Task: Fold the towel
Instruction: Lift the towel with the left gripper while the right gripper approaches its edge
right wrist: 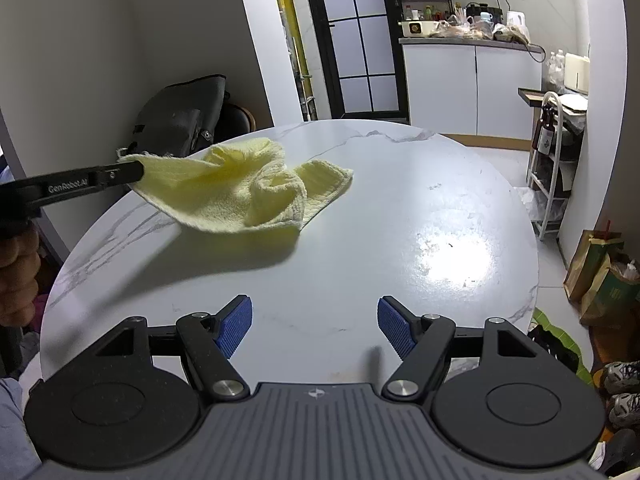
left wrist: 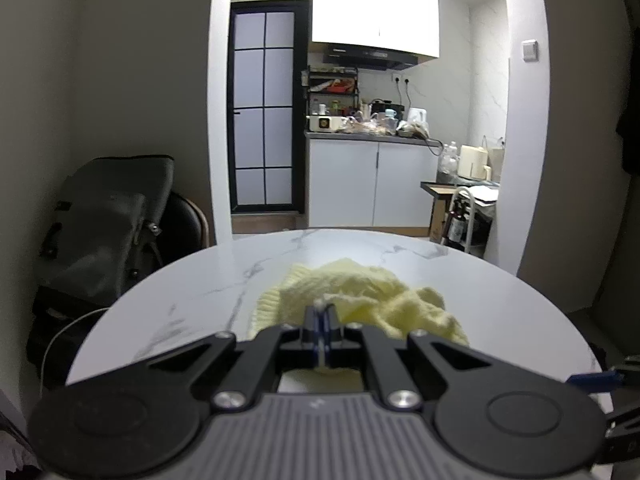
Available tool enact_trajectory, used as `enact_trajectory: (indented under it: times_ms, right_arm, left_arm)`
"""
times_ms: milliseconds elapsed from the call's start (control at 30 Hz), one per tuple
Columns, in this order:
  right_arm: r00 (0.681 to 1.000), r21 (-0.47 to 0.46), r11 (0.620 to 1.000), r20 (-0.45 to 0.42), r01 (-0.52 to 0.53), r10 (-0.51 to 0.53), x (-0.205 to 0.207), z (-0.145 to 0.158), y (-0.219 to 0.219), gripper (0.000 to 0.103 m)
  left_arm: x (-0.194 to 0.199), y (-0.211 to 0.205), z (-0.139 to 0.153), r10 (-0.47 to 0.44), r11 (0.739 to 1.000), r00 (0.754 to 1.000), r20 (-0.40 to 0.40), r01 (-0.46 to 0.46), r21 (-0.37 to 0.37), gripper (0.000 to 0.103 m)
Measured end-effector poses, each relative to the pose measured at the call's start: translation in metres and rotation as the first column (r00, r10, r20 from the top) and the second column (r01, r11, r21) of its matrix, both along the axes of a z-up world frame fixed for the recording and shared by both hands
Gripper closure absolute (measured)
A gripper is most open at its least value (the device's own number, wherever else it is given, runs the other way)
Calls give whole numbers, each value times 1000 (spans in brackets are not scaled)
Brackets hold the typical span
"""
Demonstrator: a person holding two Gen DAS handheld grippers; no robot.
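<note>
**A:** so where's the towel (right wrist: 240, 188) vs the two grippers right now?

**B:** left gripper (left wrist: 322, 312) has its jaws clamped together on one corner, lifted off the worktop (right wrist: 400, 200). The rest droops in a crumpled heap and lies on the marble, on the left half.

**A:** and the right gripper (right wrist: 315, 326)?

**B:** jaws wide apart, nothing between them, hovering over bare worktop at the near edge. The towel sits ahead and to its left, well apart.

**A:** long axis?

**B:** roughly from the pinched corner out to the far-right corner (right wrist: 344, 174). I'd guess that free corner is the right's to grab, since it's the nearer hand to it.
</note>
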State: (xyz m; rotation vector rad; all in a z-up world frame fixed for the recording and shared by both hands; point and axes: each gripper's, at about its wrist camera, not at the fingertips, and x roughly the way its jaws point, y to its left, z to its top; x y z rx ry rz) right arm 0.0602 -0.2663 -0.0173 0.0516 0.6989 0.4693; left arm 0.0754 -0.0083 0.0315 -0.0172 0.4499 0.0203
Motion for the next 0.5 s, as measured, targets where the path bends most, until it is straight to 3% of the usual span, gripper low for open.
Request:
enact_trajectory:
  times_ms: [500]
  right_arm:
    - [996, -52, 996, 51, -72, 74, 1, 9, 27, 28]
  left_arm:
    - [-10, 33, -3, 35, 999, 999, -37, -36, -27, 100]
